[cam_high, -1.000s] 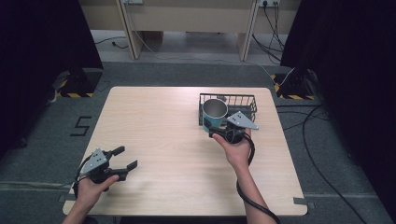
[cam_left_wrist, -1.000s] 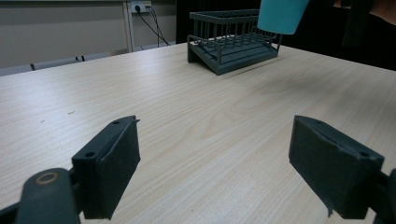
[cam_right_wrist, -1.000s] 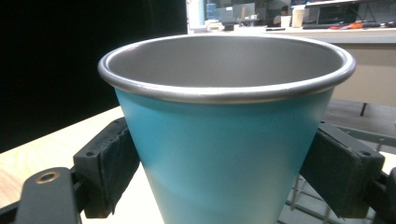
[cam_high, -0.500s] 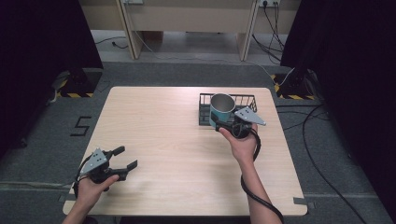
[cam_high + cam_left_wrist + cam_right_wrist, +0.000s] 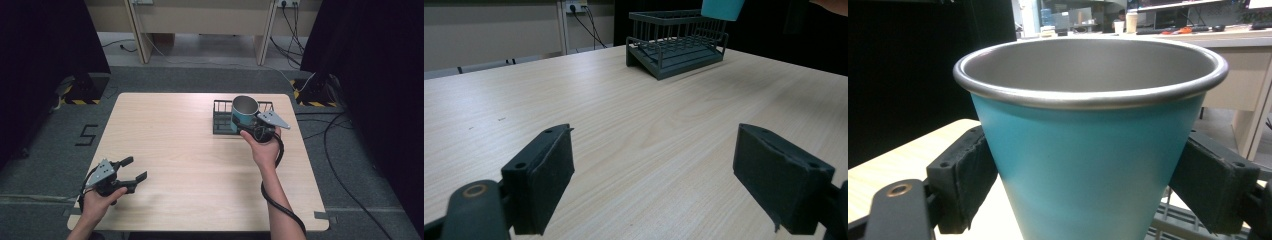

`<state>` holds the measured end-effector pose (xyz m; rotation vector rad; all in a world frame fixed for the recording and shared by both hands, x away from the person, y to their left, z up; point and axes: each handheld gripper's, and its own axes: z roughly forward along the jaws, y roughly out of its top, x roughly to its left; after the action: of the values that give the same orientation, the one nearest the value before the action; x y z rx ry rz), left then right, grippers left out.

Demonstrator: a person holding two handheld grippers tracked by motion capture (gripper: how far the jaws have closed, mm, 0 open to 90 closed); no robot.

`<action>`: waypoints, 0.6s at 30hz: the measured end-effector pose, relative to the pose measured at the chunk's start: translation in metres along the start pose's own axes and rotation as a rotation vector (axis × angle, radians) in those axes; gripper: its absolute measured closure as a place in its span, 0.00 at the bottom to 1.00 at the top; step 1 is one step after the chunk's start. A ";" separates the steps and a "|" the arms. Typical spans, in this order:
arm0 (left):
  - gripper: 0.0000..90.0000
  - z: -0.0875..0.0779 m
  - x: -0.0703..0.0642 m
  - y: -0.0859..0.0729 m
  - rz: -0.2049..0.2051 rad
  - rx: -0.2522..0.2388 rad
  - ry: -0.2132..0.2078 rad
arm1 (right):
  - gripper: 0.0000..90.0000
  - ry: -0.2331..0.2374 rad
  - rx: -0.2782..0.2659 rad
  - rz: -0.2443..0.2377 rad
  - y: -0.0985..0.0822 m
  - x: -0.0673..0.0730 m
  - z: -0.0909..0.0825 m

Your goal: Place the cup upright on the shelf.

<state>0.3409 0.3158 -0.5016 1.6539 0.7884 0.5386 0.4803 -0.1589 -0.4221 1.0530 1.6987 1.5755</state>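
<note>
Teal tapered metal cup with silver rim (image 5: 244, 113) held upright above dark wire rack (image 5: 223, 123), upper right of centre in high view, pinched low between pads of right gripper (image 5: 248, 126). Tapered wall judged slip-prone; grip loss could drop cup onto rack, tipping it. Left gripper (image 5: 131, 169) spread wide, idle, lower left of table (image 5: 175, 140).

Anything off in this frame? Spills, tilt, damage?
Nothing stands out. The teal cup is upright and looks empty, clamped in the right gripper above the wire rack. The left gripper is open over bare table. No spills or damage visible.
</note>
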 end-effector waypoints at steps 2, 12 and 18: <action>0.18 0.000 0.000 0.000 0.000 0.000 0.000 | 0.19 -0.005 0.001 0.000 0.001 -0.002 0.001; 0.18 0.000 0.001 0.000 -0.003 -0.002 0.000 | 0.19 -0.050 0.010 0.014 0.006 -0.019 0.006; 0.18 0.000 0.001 0.000 -0.006 -0.005 0.001 | 0.19 -0.072 0.015 0.025 0.006 -0.025 0.010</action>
<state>0.3411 0.3164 -0.5016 1.6459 0.7915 0.5366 0.5023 -0.1754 -0.4202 1.1291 1.6576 1.5236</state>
